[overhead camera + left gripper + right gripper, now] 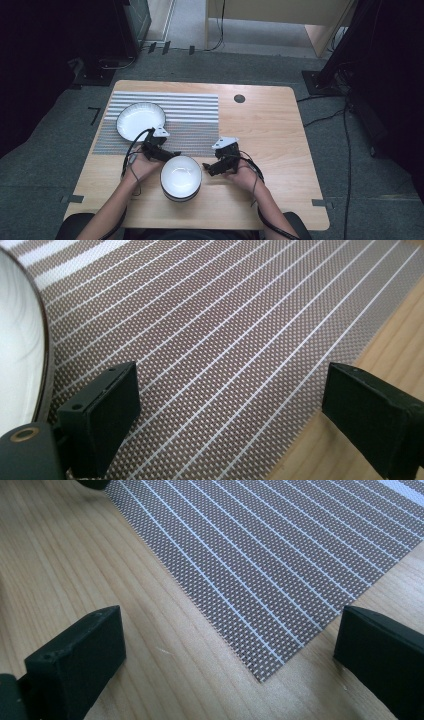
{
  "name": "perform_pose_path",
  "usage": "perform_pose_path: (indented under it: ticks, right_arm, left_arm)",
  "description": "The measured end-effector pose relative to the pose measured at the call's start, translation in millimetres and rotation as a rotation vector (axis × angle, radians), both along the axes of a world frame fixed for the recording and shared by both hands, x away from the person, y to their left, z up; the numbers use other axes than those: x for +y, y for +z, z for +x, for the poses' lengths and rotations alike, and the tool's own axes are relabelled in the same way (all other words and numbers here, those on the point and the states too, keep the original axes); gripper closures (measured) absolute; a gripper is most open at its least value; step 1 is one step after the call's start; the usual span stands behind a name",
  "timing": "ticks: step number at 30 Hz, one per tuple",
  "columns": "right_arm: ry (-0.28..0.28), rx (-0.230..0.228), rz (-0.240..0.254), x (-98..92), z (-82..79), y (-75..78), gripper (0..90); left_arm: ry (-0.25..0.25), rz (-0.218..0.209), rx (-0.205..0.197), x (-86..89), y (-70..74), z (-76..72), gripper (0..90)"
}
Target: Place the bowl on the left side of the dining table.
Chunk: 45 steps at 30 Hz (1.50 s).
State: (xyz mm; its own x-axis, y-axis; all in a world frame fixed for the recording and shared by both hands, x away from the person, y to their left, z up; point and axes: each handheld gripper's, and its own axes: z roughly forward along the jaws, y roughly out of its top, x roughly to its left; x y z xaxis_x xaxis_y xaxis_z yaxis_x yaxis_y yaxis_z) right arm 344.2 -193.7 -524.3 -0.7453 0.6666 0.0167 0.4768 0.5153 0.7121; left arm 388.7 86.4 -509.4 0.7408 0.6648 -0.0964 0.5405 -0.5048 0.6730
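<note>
A white bowl (pixel 181 177) with a dark rim stands on the bare wood near the table's (pixel 280 130) front edge, about midway along it, and holds nothing; it looks stacked on a second bowl, though that is hard to tell. The left gripper (pixel 167 154) hovers just beside its left rim and the right gripper (pixel 212 168) just beside its right rim, so the bowl sits between the two hands without either jaw pair around it. Both claws are released: in the left gripper view the left gripper's (pixel 230 405) black jaws stand wide apart over the striped placemat (pixel 225 325) with nothing between them, and in the right gripper view the right gripper's (pixel 230 655) jaws gape over the wood and the mat's (pixel 280 550) near corner. A white plate (pixel 140 120), also empty, lies on the placemat (pixel 190 120) toward the table's far left corner; its dark edge (pixel 42 340) curves along the left border of the left gripper view. A small round hole (pixel 239 98) sits near the table's far edge.
</note>
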Motion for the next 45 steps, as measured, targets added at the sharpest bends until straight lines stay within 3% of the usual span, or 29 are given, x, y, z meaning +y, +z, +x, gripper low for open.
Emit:
perform_pose_path:
  ticks: [7,11,17,20,24,27,29,36,45]
  right_arm:
    - [-0.002,0.003,0.000,0.1,-0.2,0.1,0.0]
    - [-0.003,0.004,0.000,0.1,-0.1,0.1,0.0]
    - [-0.002,0.003,0.002,-0.1,0.1,0.1,0.0]
    - [0.002,0.005,0.003,-0.5,0.5,0.1,0.0]
    - [-0.003,0.005,0.002,-0.3,0.5,0.1,0.0]
    - [-0.005,0.004,0.002,-0.3,0.7,0.1,0.0]
    - [-0.006,0.004,0.002,-0.3,0.8,0.1,0.0]
    - [-0.006,0.004,0.002,-0.2,0.8,0.1,0.0]
    - [-0.011,0.006,0.002,0.0,0.9,0.1,0.0]
  left_arm:
    - [-0.019,-0.070,0.086,9.5,14.3,3.1,8.7]
    - [-0.036,-0.076,0.103,13.4,20.2,0.7,14.2]
    - [-0.032,-0.061,0.140,14.5,21.8,0.2,14.2]
    - [-0.028,-0.081,0.161,16.2,25.2,-0.7,15.0]
    - [-0.034,-0.082,0.152,16.9,28.7,-3.6,15.0]
    - [-0.044,-0.108,0.146,17.7,31.8,-7.0,15.2]
    - [-0.056,-0.098,0.148,17.3,33.6,-7.5,15.2]
    - [-0.073,-0.115,0.180,20.4,44.1,-10.6,15.2]
    - [-0.090,-0.092,0.207,21.0,49.9,-11.5,15.2]
